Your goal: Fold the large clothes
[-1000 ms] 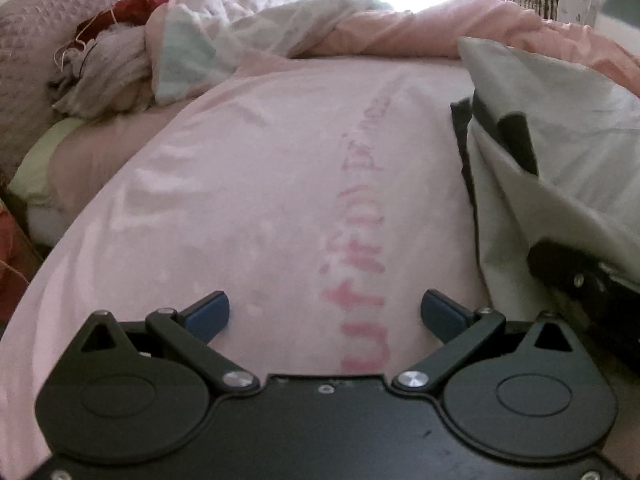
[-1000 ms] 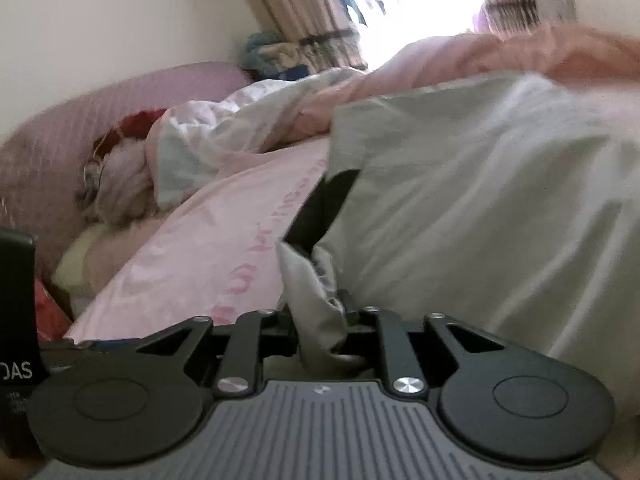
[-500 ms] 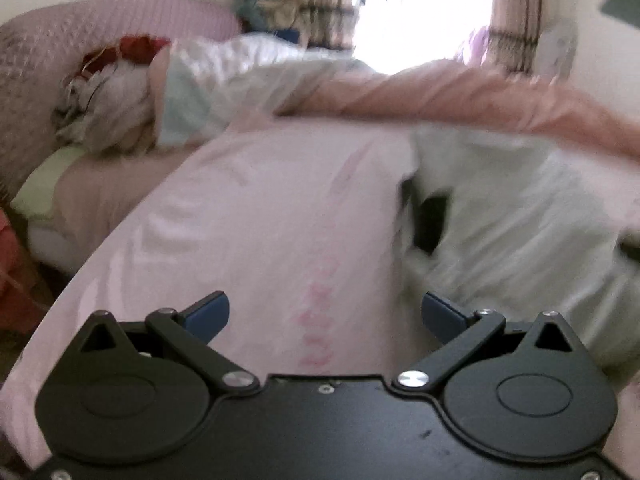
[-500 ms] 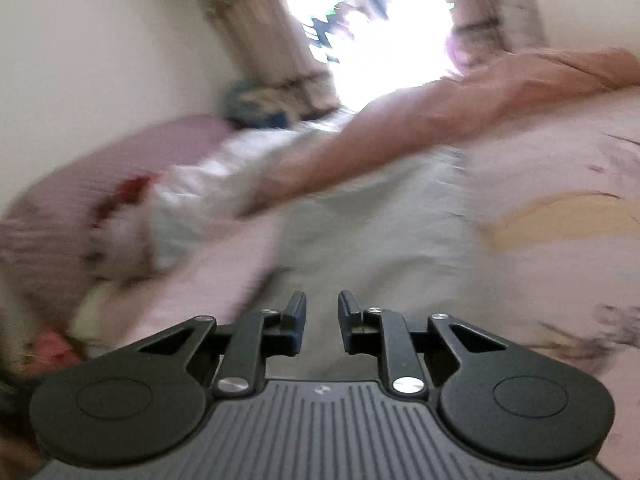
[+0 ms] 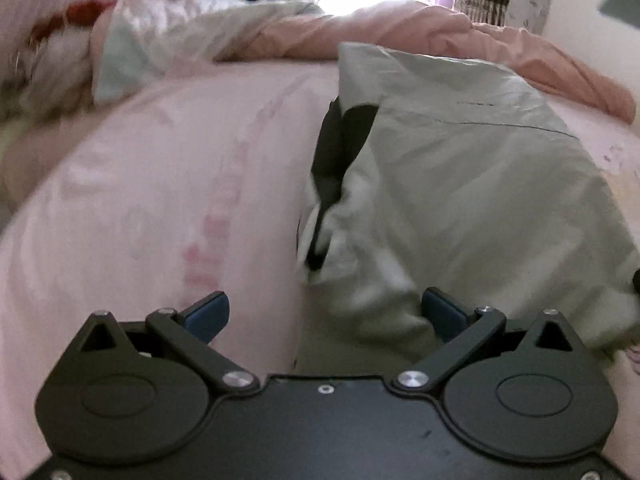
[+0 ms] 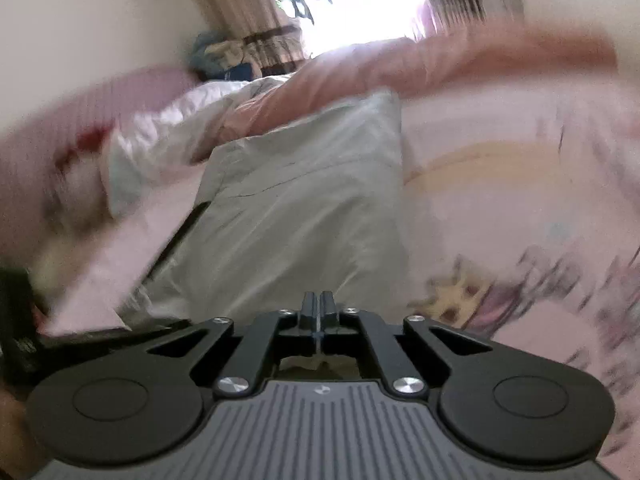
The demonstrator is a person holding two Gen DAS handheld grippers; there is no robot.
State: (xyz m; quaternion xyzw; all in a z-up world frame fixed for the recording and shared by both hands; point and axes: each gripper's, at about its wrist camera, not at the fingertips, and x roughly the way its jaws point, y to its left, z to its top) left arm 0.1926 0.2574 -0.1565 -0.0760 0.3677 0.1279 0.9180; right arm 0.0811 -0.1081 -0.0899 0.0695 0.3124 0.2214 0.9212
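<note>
A pale grey-green garment (image 5: 460,184) with a dark lining lies folded on the pink bed sheet (image 5: 140,208). In the left wrist view my left gripper (image 5: 326,314) is wide open, its right fingertip (image 5: 440,308) at the garment's near edge, holding nothing. In the right wrist view the garment (image 6: 296,216) lies flat just ahead of my right gripper (image 6: 319,306), whose fingers are closed together with nothing between them.
A rumpled pink and white duvet (image 5: 400,36) lies along the far side of the bed. A pile of clothes (image 5: 52,60) sits at the far left by the pink headboard (image 6: 60,120). Curtains and a bright window (image 6: 360,4) are behind.
My right gripper let go of the garment's edge, pulled back and shut empty. The garment dropped flat on the bed. My left gripper stayed open and swung right toward the garment.
</note>
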